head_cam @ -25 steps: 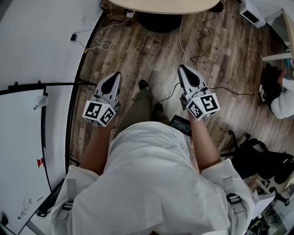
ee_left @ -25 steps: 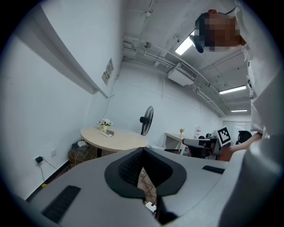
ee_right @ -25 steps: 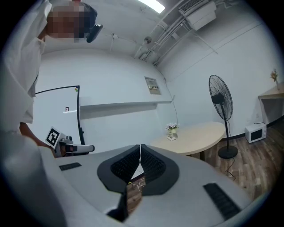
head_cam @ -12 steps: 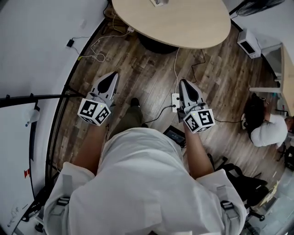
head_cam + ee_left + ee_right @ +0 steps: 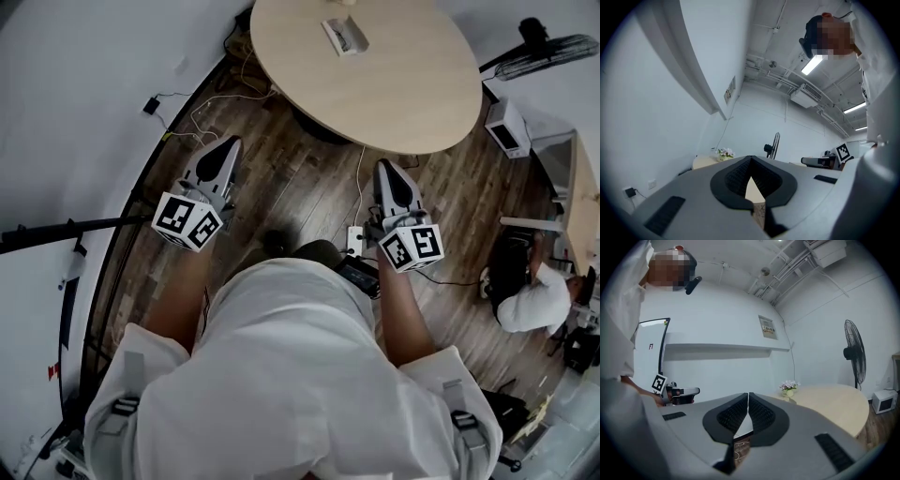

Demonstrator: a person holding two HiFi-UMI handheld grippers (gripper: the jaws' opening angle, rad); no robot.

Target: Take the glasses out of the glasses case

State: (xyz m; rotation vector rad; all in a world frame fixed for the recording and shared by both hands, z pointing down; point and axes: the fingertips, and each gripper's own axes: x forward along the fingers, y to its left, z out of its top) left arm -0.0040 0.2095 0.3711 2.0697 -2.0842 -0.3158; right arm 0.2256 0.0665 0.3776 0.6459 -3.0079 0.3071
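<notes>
1. Head view: I'm standing on the wood floor (image 5: 281, 178) with the left tongs (image 5: 228, 143) and right tongs (image 5: 385, 167) held out in front of me. Both are over bare floor, well short of the round surface (image 5: 412, 84) at the far end.
2. Left gripper view looks right down the left tongs: tips pressed together, nothing pinched. Right gripper view shows the same for the right tongs, tips together and empty.
3. Where's the glasses case? There's a small pale box (image 5: 343, 35) lying on the far part of the surface. My guess is that's it, but it's too small to be sure. No glasses showing in any view.
4. Progress: basically zero, I'd say. Neither tongs is anywhere near the box. As I read it, the whole job is left: get to the surface, steady the case, open it if it's closed, lift the glasses out.
5. What each view adds:
   - Only the head view shows the box, from above, plus a person sitting (image 5: 534, 305) on the floor at the far right.
   - The gripper views look low across the surface and miss the box. They do show a little flower pot (image 5: 789, 388) on the surface, which I can't pick out from above.
   - The standing fan (image 5: 854, 352) is clearest in the right gripper view, to the right of the surface.
</notes>
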